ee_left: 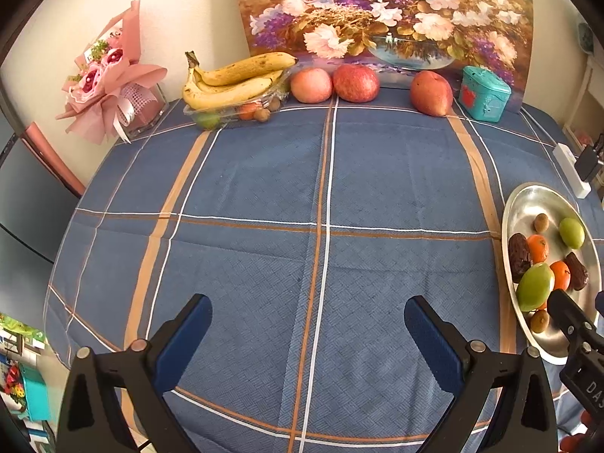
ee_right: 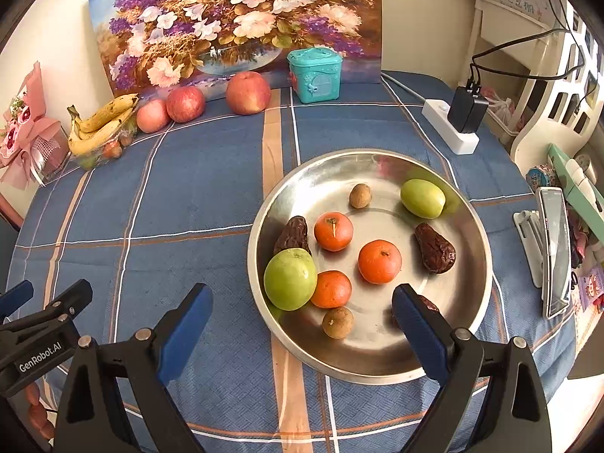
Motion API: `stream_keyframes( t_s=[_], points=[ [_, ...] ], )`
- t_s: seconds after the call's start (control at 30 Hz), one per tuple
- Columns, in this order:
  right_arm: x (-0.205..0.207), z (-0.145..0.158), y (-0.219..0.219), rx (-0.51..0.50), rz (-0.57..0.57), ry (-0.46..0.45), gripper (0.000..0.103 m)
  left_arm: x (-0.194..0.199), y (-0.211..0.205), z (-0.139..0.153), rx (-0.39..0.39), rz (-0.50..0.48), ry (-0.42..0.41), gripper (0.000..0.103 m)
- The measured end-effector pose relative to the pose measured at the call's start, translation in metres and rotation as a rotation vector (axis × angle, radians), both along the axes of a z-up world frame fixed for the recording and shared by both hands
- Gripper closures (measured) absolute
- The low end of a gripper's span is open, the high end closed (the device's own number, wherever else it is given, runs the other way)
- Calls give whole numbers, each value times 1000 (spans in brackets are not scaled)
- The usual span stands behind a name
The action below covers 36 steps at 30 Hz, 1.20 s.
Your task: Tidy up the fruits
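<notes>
A steel plate (ee_right: pixel 377 160) holds two green fruits (ee_right: pixel 290 278), three small oranges (ee_right: pixel 379 261), dark dates (ee_right: pixel 434 248) and two brown longans (ee_right: pixel 337 322). My right gripper (ee_right: pixel 302 298) hovers open over the plate's near side, and its right finger hides part of another date. My left gripper (ee_left: pixel 307 313) is open over bare tablecloth, left of the plate (ee_left: pixel 528 204). At the back edge, bananas (ee_left: pixel 234 83) lie on a clear tray with small fruits under them. Three apples (ee_left: pixel 355 83) stand beside them along the painting.
A teal box (ee_left: pixel 485 92) stands right of the apples and a pink bouquet (ee_left: pixel 105 83) sits at the back left. A power strip with charger (ee_right: pixel 449 128) lies behind the plate. A phone on a stand (ee_right: pixel 553 249) is at the right edge.
</notes>
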State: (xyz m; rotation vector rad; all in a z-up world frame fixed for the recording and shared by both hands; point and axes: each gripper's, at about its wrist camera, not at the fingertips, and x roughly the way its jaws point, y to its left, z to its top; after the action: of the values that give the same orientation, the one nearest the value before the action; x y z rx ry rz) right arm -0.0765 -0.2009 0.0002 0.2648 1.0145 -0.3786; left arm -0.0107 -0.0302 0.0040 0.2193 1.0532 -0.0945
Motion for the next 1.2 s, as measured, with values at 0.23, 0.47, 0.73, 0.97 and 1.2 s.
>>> stream_keyframes(
  t_s=[0.23,0.47,0.73,0.97,1.2],
  points=[
    [2,-2,2,-6,10,11,7,3,6,-2,-10,21,15,0],
    [3,-3,3,-7,17,17,7,5,9,-4,-23,40,29,0],
    [4,-3,3,-8,21,20,7,6,10,-4,-22,39,32,0],
    [4,-2,4,-8,20,21,7,7,10,-4,-24,39,36,0],
    [3,-2,3,-9,20,20,7,7,12,-5,-25,46,43,0]
  ],
)
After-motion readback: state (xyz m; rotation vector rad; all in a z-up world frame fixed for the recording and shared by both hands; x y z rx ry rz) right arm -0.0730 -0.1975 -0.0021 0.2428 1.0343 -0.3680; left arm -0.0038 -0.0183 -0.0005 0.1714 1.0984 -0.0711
